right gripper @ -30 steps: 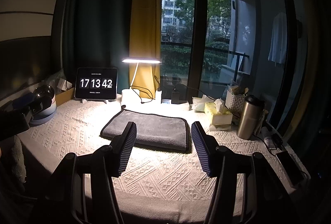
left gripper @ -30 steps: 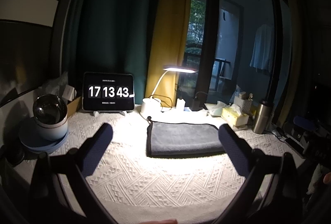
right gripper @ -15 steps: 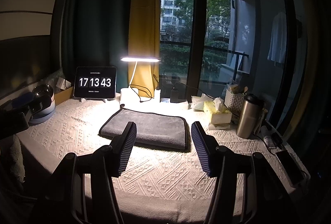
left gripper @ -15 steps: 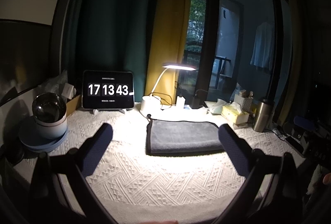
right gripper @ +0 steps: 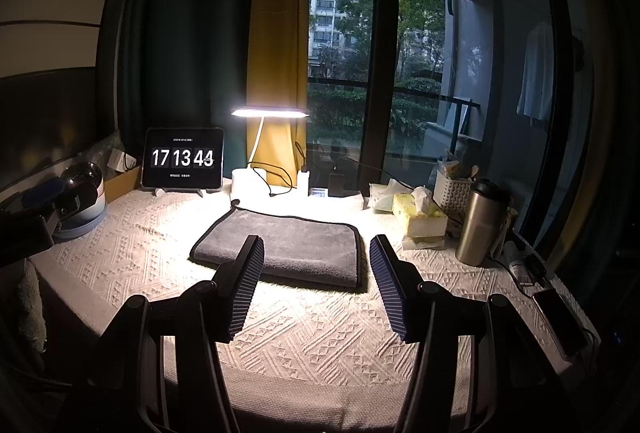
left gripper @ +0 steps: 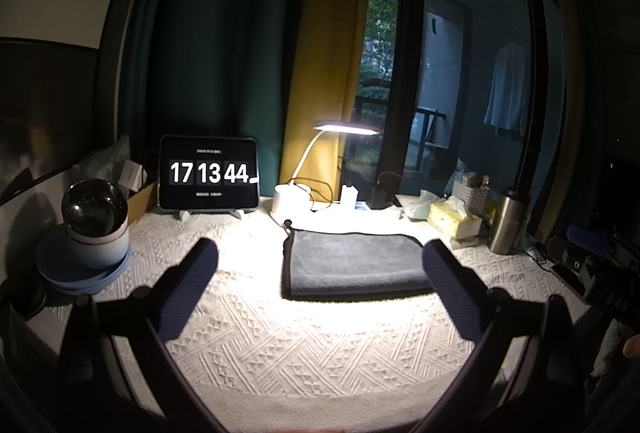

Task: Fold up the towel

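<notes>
A dark grey towel lies folded flat on the white patterned tablecloth, under the lit desk lamp. It also shows in the right wrist view. My left gripper is wide open and empty, held above the near part of the table, short of the towel. My right gripper is open and empty, also back from the towel's near edge. Neither touches the towel.
A tablet clock stands at the back left. A metal bowl on blue plates sits at the left. A tissue box, a steel tumbler, a white basket and a phone are at the right.
Both grippers have drawn back slightly and stay open; the towel has not moved. The clock has gone from 17:13:43 to 17:13:44.
</notes>
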### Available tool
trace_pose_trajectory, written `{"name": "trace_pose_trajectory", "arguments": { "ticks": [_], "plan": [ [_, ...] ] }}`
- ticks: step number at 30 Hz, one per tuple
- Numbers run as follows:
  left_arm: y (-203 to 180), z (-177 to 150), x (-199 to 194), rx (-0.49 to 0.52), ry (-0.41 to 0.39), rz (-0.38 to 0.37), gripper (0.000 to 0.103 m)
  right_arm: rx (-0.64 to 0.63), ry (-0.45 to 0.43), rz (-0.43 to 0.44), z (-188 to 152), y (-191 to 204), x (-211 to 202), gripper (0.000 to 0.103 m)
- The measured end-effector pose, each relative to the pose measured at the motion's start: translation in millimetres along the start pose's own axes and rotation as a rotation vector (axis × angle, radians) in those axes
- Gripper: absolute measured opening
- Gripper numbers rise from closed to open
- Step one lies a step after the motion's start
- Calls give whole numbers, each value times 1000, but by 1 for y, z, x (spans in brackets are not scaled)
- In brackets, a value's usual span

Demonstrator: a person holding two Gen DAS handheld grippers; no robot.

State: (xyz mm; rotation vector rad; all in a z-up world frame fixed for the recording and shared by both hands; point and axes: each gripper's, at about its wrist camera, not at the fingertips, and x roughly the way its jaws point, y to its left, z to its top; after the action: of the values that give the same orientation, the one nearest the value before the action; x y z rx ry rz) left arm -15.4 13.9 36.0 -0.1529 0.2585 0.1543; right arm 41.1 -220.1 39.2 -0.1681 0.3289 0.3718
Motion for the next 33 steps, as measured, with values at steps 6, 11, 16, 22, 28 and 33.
{"name": "trace_pose_trajectory", "arguments": {
  "ticks": [6, 11, 16, 22, 28, 33],
  "plan": [
    [0, 0, 0, -1, 1, 3, 103, 0, -1, 0, 0, 0, 0, 58],
    [0, 1, 0, -2, 2, 1, 103, 0, 0, 1, 0, -1, 0, 58],
    [-2, -2, 1, -2, 6, -1, 103, 0, 0, 1, 1, -1, 0, 58],
    [-3, -3, 2, -2, 8, -2, 103, 0, 1, 0, 0, -1, 0, 58],
    [-5, -4, 2, 1, 6, -5, 103, 0, 5, 0, -3, -2, 0, 58],
    [-5, -2, 3, 0, 10, -8, 103, 3, 5, -1, -4, -3, 1, 58]
  ]
}}
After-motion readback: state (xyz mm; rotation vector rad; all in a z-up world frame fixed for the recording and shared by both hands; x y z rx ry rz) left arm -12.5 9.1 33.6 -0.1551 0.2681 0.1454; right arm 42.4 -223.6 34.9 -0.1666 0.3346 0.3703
